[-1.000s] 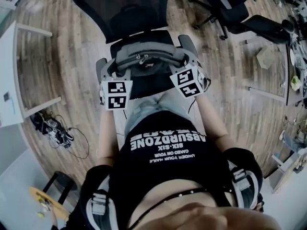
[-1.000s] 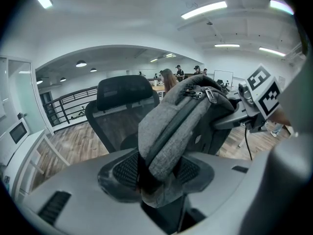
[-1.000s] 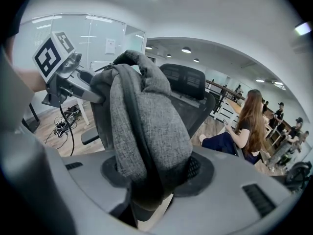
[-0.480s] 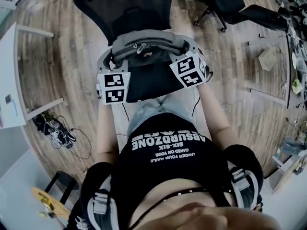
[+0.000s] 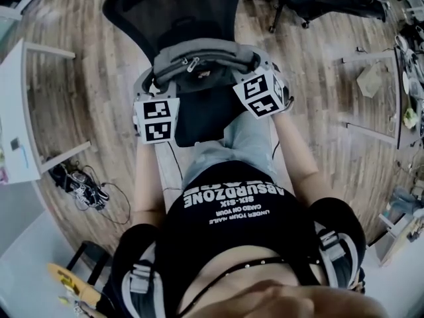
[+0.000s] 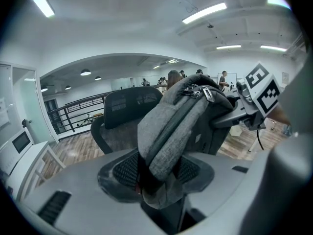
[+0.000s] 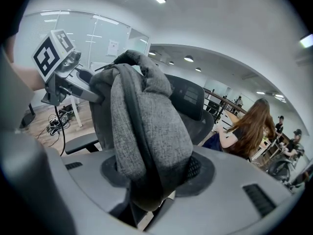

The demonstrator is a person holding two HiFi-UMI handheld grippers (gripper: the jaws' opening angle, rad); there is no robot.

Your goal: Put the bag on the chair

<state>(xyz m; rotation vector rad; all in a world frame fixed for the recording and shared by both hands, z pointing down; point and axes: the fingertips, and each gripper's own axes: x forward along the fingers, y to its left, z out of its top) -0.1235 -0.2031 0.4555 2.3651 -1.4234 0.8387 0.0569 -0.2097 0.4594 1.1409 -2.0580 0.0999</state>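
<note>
Over the black office chair (image 5: 177, 12), at the middle of the head view, we hold the grey bag (image 5: 202, 65) slung between both grippers, its zip facing up. The left gripper (image 5: 151, 88) has the bag's left end and the right gripper (image 5: 264, 71) its right end. In the left gripper view the jaws are clamped on a fold of grey cloth and a dark strap of the bag (image 6: 176, 126). In the right gripper view the jaws likewise pinch a thick bunch of the bag (image 7: 146, 131).

We judge this to be the placing step. The bag is carried in above the seat, close to the backrest, but not yet let go. The next move calls for lowering both ends together until the seat takes the weight, then opening both pairs of jaws and drawing back to either side without dragging the cloth.

Some things we cannot see. The bag covers the seat beneath it, so we cannot tell whether its underside touches the cushion. The cloth hides the pads in both gripper views. Our own torso fills the near half of the head view.
</note>
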